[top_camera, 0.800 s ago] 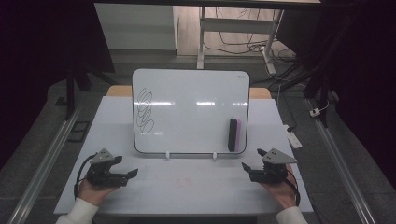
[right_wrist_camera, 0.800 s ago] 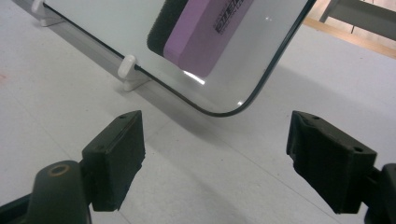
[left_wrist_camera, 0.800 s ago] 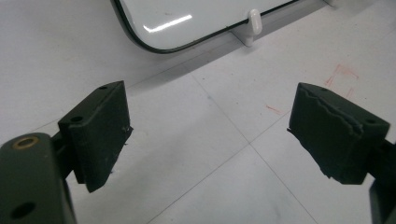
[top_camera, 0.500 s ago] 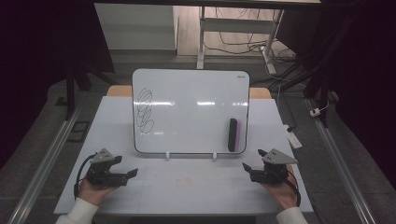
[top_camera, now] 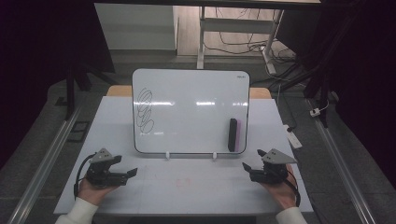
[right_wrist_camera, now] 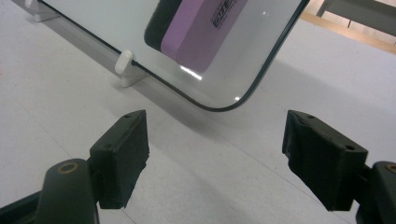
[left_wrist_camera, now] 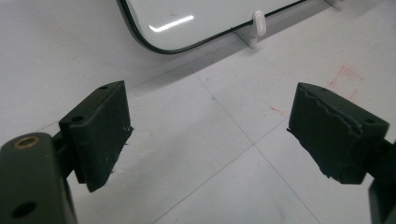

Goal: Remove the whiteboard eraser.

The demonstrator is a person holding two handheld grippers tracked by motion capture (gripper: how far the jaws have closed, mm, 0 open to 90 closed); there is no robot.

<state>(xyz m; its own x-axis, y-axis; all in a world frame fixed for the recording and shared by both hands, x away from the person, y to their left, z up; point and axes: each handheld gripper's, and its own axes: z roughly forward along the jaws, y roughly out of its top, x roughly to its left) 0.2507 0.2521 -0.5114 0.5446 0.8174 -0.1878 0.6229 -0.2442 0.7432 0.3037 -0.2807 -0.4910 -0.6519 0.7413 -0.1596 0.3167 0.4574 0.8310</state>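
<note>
My tongs [left_wrist_camera: 210, 135] have matt black, rough-edged pads; the whiteboard [top_camera: 191, 109] is glossy; beneath it, my desk [top_camera: 187, 186] is matt white.

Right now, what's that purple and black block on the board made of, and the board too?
The eraser looks like soft stuff: a dull purple foam body with a dark, fuzzy felt-like strip, though I can't be sure. The whiteboard looks like hard, glossy coated sheet: lamps reflect as bright streaks, and a thin dark rim edges it.
</note>
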